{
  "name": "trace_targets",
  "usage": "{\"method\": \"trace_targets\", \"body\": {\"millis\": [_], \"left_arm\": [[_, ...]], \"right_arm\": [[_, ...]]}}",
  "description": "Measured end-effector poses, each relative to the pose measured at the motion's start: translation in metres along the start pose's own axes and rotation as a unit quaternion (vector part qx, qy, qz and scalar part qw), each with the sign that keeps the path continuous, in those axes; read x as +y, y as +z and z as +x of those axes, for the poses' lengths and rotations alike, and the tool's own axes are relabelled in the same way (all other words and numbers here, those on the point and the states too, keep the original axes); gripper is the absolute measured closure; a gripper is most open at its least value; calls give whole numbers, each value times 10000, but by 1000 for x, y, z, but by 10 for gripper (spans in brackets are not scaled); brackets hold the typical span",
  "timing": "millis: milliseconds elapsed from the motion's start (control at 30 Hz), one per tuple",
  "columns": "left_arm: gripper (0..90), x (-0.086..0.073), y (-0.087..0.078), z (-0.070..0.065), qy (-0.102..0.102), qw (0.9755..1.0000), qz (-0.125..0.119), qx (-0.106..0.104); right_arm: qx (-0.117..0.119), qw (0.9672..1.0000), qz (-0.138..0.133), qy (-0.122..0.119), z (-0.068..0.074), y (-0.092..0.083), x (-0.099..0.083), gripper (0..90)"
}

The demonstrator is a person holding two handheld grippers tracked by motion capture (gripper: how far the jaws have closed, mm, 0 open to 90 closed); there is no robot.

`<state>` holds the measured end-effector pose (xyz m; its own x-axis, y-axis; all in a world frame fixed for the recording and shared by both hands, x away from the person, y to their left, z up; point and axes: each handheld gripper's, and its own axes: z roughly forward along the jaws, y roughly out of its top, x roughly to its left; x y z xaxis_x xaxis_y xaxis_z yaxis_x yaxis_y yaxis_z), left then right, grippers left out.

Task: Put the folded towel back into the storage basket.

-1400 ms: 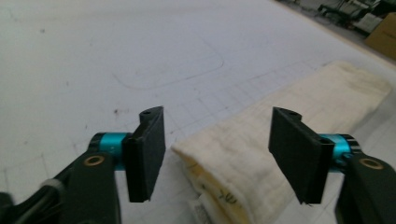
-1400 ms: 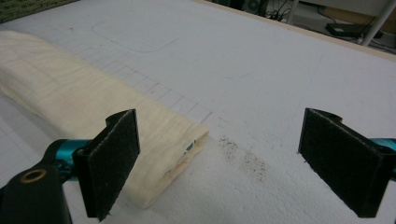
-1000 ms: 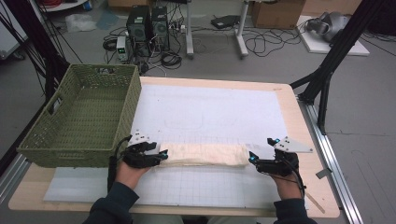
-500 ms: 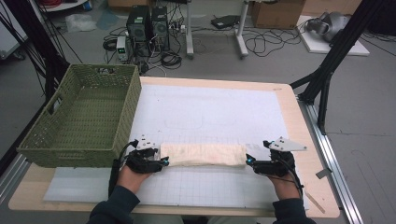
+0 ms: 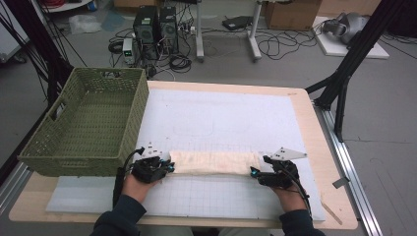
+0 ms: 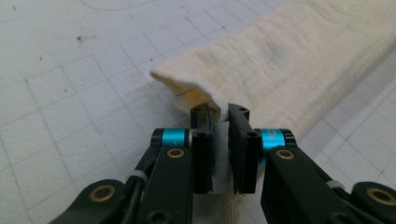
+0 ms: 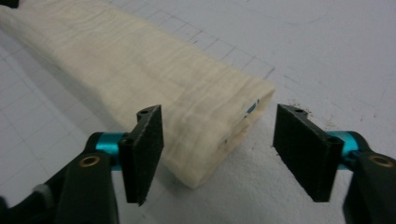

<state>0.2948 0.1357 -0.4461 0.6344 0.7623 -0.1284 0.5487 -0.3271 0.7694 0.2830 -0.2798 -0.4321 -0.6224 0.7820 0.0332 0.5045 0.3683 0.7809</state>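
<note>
White gridded mat (image 5: 231, 123); green basket (image 5: 83, 128) at left; left gripper (image 6: 219, 116) jaws just pinched cloth (image 5: 215, 162); right gripper (image 7: 217, 149) jaws narrowing, astride cloth end.

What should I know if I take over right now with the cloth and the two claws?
Left claw: shut on the left end of the folded cloth; its jaws have just been closing.
Right claw: open, jaws either side of the cloth's right end, not pressing; they have just been closing too.
Cloth: a long folded strip flat on the white mat, near the front edge. Green basket stands at the left, nothing in it.
Done: left end gripped.
Left: probably close the right claw, then lift both ends together.
</note>
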Motion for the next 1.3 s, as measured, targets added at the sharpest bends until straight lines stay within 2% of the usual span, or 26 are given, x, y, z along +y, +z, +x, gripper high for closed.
{"method": "trace_targets", "body": {"millis": [167, 333, 433, 567, 733, 867, 1000, 1167, 1300], "left_arm": [[810, 0, 0, 0, 32, 10000, -12, 14], [810, 0, 1, 0, 43, 10000, -27, 9], [810, 0, 1, 0, 36, 10000, -27, 4], [811, 0, 1, 0, 34, 10000, -37, 3], [813, -1, 1, 1, 14, 10000, -67, -10], [813, -1, 2, 1, -20, 9999, -98, -23], [816, -1, 2, 1, -44, 9999, -104, -30], [823, -1, 1, 2, -29, 9999, -91, -35], [828, 2, -2, 2, -33, 9998, -179, -20]], "right_arm": [[-77, 10000, -35, 44, -1, -2, -4, 446], [-49, 9999, 116, 69, 0, 4, -8, 489], [20, 9997, 230, 66, 2, 9, -10, 523], [148, 9995, 241, 152, 0, 11, -10, 583], [336, 9989, 256, 217, 0, 12, -11, 681], [477, 9981, 211, 319, 1, 13, -12, 794], [454, 9980, 220, 387, 2, 13, -11, 816], [211, 9993, 283, 76, 8, 11, -6, 824], [86, 9998, 194, 2, 8, 8, -4, 827]]}}
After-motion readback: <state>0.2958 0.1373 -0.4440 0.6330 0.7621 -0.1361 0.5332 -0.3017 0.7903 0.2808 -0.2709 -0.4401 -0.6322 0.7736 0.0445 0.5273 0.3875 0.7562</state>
